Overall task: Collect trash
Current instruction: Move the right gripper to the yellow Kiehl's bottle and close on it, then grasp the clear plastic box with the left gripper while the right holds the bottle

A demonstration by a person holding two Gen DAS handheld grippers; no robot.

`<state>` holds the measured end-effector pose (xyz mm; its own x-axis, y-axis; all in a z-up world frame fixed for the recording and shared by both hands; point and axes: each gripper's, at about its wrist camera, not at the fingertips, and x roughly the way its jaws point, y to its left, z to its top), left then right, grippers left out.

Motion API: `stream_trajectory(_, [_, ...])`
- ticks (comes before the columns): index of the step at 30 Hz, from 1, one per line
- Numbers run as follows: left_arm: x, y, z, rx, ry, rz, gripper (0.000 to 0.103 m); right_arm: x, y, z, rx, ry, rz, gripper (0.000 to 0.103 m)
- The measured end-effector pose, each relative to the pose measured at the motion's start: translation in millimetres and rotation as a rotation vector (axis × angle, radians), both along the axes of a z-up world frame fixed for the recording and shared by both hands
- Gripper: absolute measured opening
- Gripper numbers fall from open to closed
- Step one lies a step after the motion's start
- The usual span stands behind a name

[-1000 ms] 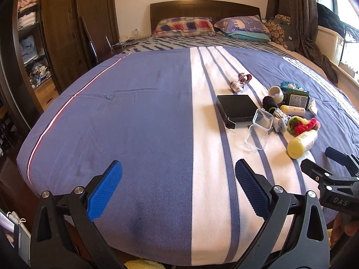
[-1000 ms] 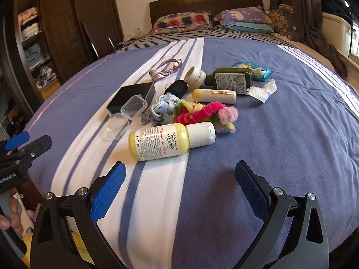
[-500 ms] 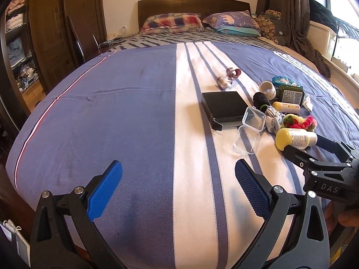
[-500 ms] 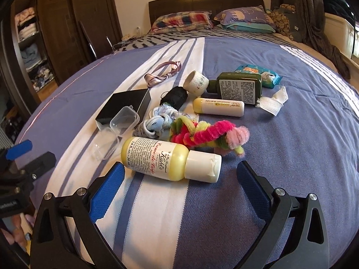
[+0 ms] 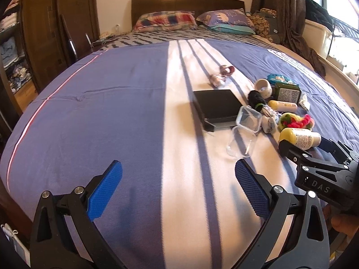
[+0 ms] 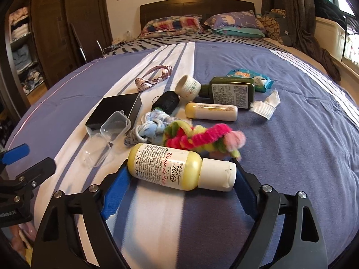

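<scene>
A wide bed with a blue and white striped bedspread (image 5: 125,103) fills both views. A cluster of small things lies on its right half.

The right gripper (image 6: 181,179) is low over the bedspread with its blue-padded fingers (image 6: 114,192) on either side of a small pale yellow plastic lotion bottle with a white cap (image 6: 179,170). The bottle lies on its side between them, the yellow base at the left finger and the cap at the right. The fingers are closing, and both appear to have reached the bottle's ends, though a firm grip cannot be told.

The left gripper (image 5: 177,188) hovers over bare bedspread to the left of the cluster, its blue-padded fingers (image 5: 105,190) spread wide with nothing between them.

Just beyond the bottle lies a fuzzy pink, green and yellow twisted toy (image 6: 202,136), touching or nearly touching it. To the left of that sits a bundle of pale blue and white cloth loops (image 6: 150,127), then an open clear plastic box (image 6: 115,127) whose lid (image 6: 95,150) rests on the bedspread. The box leans against a flat black rectangular case (image 6: 114,109).

Farther back are a black thread spool (image 6: 167,103), a white ring of tape (image 6: 187,87), a dark green square bottle with a white label (image 6: 231,92), a small yellow and white tube (image 6: 211,112), a loose strip of white ribbed elastic (image 6: 267,105), a teal wipes packet (image 6: 249,76) and a pink ribbon band (image 6: 152,77).

Pillows (image 5: 166,20) lie at the dark wooden headboard (image 5: 186,2).
</scene>
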<state>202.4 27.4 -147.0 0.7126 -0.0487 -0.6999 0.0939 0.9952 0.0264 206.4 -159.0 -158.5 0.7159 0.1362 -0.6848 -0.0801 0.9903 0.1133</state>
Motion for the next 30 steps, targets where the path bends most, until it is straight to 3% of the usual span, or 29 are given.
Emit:
stream_trajectory(6, [11.6,-33.8,-9.8,-0.024,0.011,-0.114,0.095,-15.6,-15.4,4.1,-0.023,0.003,0.015,0.085])
stream_trajectory(12, [30.6,-54.2,-23.8,-0.026,0.037,-0.160,0.070,-31.2,-30.7,9.0,-0.039,-0.003,0.020,0.085])
stream_trajectory(15, [38.7,-61.5,-27.9,-0.020,0.029,-0.176,0.064,-33.4,-40.6,9.5,-0.048,-0.004,0.001,0.085])
stream_trajectory(19, [43.2,-60.8,-27.8,-0.030,0.029,-0.185,0.037,-31.2,-52.7,7.6,-0.050,0.000,-0.029,0.085])
stream_trajectory(25, [32.9,-55.5,-21.6,-0.047,0.039,-0.172,0.037,-38.5,-58.3,11.0,-0.034,-0.011,-0.038,0.085])
stream_trajectory(30, [-0.4,-45.7,-4.1,-0.070,0.019,-0.147,0.037,-55.0,-58.7,22.7,-0.028,-0.030,-0.037,0.085])
